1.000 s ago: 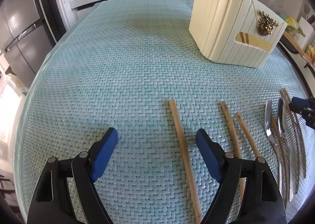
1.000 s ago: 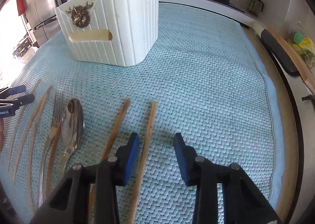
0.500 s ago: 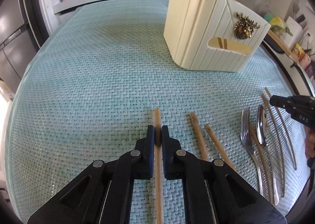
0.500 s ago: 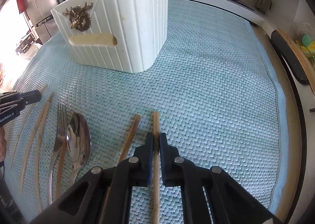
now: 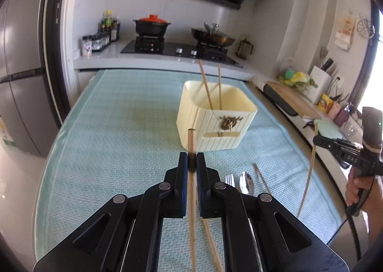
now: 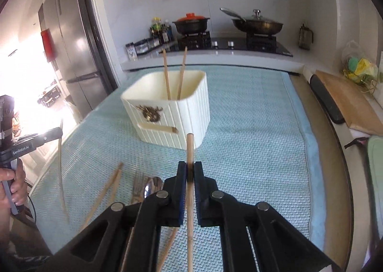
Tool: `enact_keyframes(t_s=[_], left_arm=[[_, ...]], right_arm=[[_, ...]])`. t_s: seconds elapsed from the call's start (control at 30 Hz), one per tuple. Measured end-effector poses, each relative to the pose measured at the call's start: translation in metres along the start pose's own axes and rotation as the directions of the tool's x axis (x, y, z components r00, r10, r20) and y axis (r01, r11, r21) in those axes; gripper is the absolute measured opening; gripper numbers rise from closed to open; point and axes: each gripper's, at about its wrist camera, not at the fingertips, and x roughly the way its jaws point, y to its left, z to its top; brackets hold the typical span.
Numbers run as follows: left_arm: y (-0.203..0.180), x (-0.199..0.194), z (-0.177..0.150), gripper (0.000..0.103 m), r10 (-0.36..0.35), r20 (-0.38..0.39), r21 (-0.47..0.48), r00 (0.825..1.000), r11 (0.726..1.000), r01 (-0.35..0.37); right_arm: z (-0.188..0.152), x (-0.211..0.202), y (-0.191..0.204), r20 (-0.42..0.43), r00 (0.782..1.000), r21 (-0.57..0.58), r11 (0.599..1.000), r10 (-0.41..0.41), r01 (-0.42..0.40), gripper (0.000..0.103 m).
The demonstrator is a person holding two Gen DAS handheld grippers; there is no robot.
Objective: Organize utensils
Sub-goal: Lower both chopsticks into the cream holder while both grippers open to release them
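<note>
— What have you got in each hand?

— My left gripper [image 5: 192,163] is clamped on a wooden chopstick [image 5: 191,142]; its blunt end sticks up past the blue pads [image 5: 183,164] at the centre of the left wrist frame, the rest runs down between the black arms. My right gripper [image 6: 189,171] is clenched on a second chopstick [image 6: 190,150] the same way, tip up at mid-frame.

— Can you see one gripper from the other?

— Yes. At the right edge of the left view, my right hand [image 5: 357,188] holds its gripper with the chopstick hanging below it, clear of the mat. At the left edge of the right view, my left hand [image 6: 12,181] holds the other, its chopstick dangling too.

— Where do they belong?

— The cream ribbed utensil holder [image 5: 215,133] stands on the teal woven mat [image 5: 115,133], upper centre of both frames, with two chopsticks [image 5: 211,85] already leaning inside.

— What lies on the mat?

— A fork [image 6: 137,184] and spoon [image 6: 153,184] side by side, lower left of centre in the right view, and loose chopsticks [image 6: 107,188] beside them.
</note>
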Motion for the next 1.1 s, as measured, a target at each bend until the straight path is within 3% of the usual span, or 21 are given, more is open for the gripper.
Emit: enact_keyframes(t_s=[0.27,0.53,0.77,1.1], left_arm=[[-0.001,-0.040,0.008,0.005,-0.027,0.100,-0.007,0.995,1.000,0.028],[-0.014,-0.059,0.013,0.004,-0.057,0.144,0.003,0.988,0.998,0.057],[-0.019,-0.064,0.019,0.004,-0.071,0.158,0.005,0.985,0.997,0.071],[-0.016,-0.061,0.044,0.004,-0.118,0.173,-0.026,0.978,0.992,0.124]], right_arm=[[0.004,-0.076,0.024,0.174,0.985,-0.016,1.000,0.006,-0.003,0.006],[-0.002,-0.109,0.035,0.333,0.943,-0.012,0.999,-0.028,0.034,0.006],[-0.004,-0.115,0.032,0.384,0.922,0.035,0.999,-0.038,0.026,0.006],[0.010,-0.106,0.043,0.378,0.925,0.000,0.999,-0.037,0.040,0.006]])
